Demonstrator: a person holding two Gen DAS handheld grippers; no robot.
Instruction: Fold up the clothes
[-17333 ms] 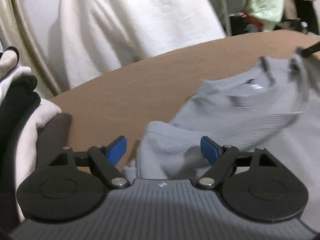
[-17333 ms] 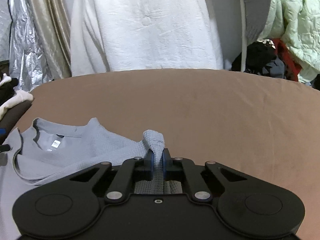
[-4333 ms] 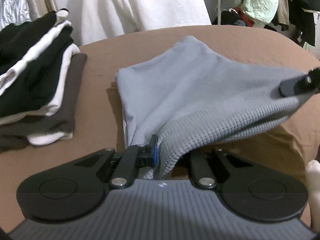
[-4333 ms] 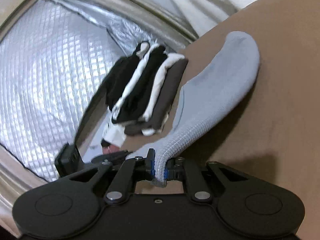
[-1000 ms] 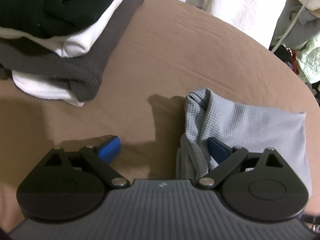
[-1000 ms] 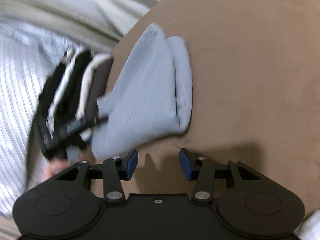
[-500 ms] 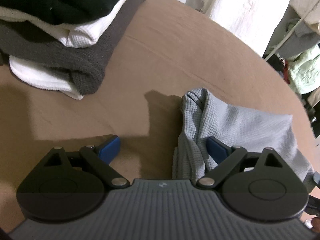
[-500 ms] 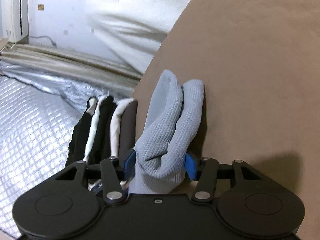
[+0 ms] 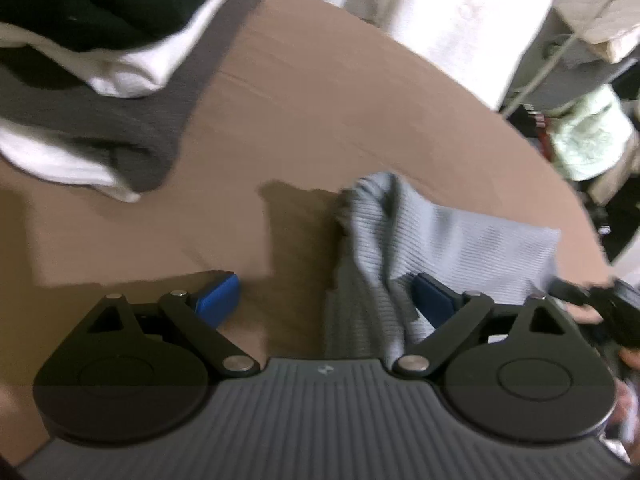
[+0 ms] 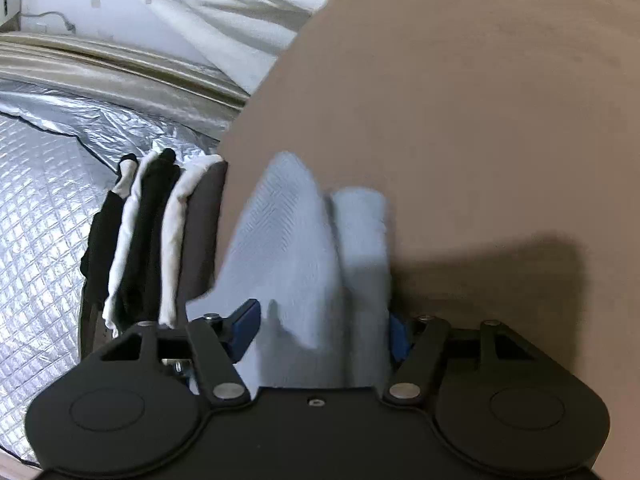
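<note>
Here, from the left wrist camera, the left hand-held gripper (image 9: 328, 296) stands wide open over the brown desk (image 9: 320, 92). Its left blue pad (image 9: 220, 294) hangs above bare desk, clear of any cloth. Its right blue pad (image 9: 432, 296) lies against the near end of the folded grey shirt (image 9: 460, 240), and that bunched end sits between the jaws without being pinched. The shirt rests on the desk and stretches away toward the right, where the tip of the right hand-held gripper (image 9: 580, 296) shows at its far edge, with a bit of the person's hand (image 9: 630, 356) beside it. At upper left a pile of folded clothes (image 9: 92, 92) in black, white and dark grey layers lies on the desk, apart from the shirt. Behind the desk hangs a white cloth (image 9: 448, 8).

Seen from the right wrist camera, the right hand-held gripper (image 10: 324, 330) has the thick folded end of the grey shirt (image 10: 304, 256) between its two blue pads, and its jaws are closing on it. The cloth fills the gap from pad to pad; whether the pads already press on it I cannot tell, as the picture is blurred. The shirt runs away from the camera along the desk (image 10: 480, 120). Just beside it on the left stands the pile of folded clothes (image 10: 152, 240), with a quilted silver sheet (image 10: 40, 208) beyond it.
</note>
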